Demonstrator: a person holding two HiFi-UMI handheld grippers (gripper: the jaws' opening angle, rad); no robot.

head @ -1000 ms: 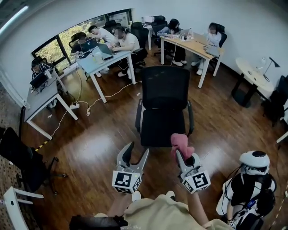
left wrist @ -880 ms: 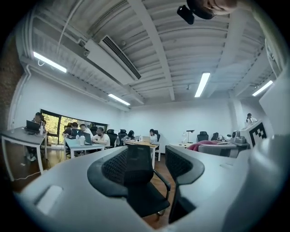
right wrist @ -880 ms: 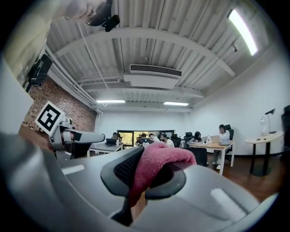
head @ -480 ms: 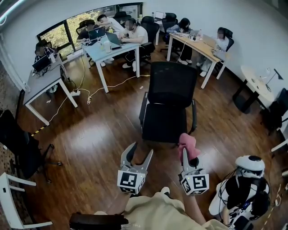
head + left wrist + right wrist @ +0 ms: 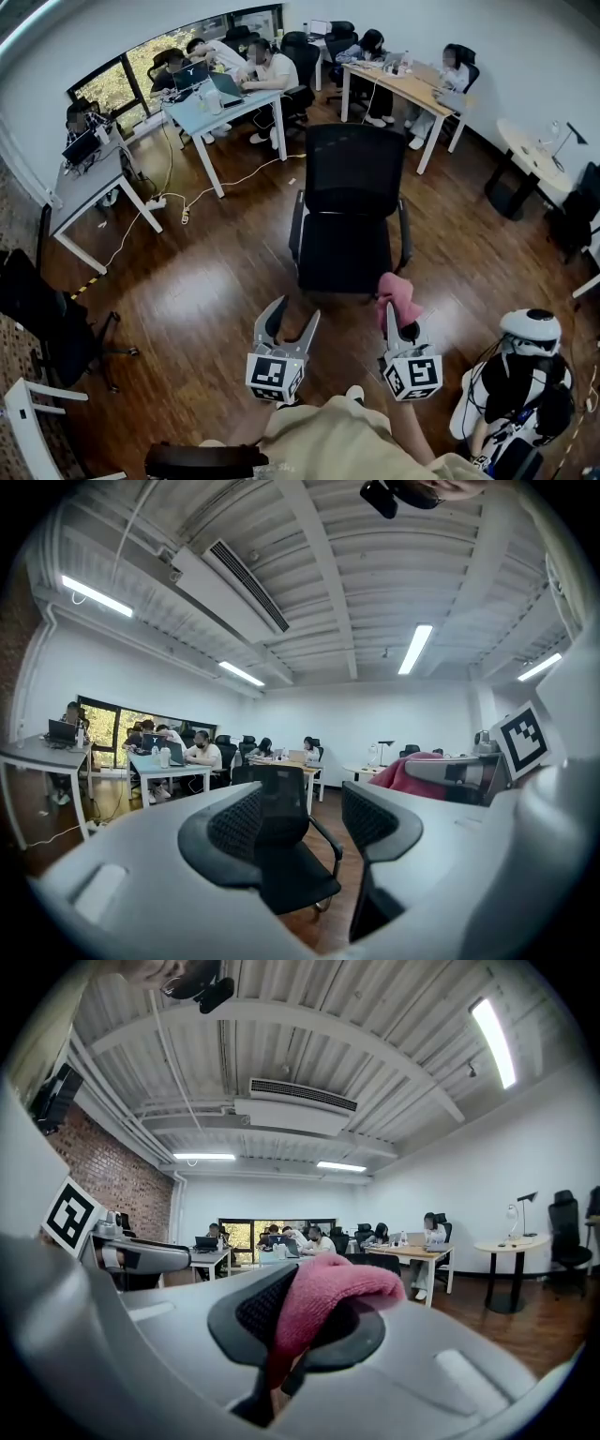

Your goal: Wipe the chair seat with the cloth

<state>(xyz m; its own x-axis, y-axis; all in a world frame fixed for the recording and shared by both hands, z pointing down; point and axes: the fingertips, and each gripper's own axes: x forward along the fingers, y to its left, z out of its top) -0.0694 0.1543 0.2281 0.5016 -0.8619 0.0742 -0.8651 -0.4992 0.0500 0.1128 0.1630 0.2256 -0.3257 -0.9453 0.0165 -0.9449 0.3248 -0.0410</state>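
A black office chair (image 5: 348, 220) with a mesh back and armrests stands on the wood floor ahead of me, its seat (image 5: 346, 255) bare. My right gripper (image 5: 399, 316) is shut on a pink cloth (image 5: 396, 296), just short of the seat's front right corner. In the right gripper view the cloth (image 5: 323, 1302) bulges out over the closed jaws. My left gripper (image 5: 289, 319) is open and holds nothing, near the seat's front left. The chair (image 5: 286, 841) shows between its fingers in the left gripper view.
Several people sit at desks (image 5: 220, 105) along the back wall and window. Another desk (image 5: 412, 91) stands back right, a small round table (image 5: 532, 157) at the right. A black chair (image 5: 47, 323) sits at the left, cables (image 5: 178, 211) trail on the floor, and a white device (image 5: 528, 335) stands by my right.
Both grippers have stayed low in front of the chair. The head view has shifted slightly, so the chair sits a little farther up the frame. The cloth remains gripped.
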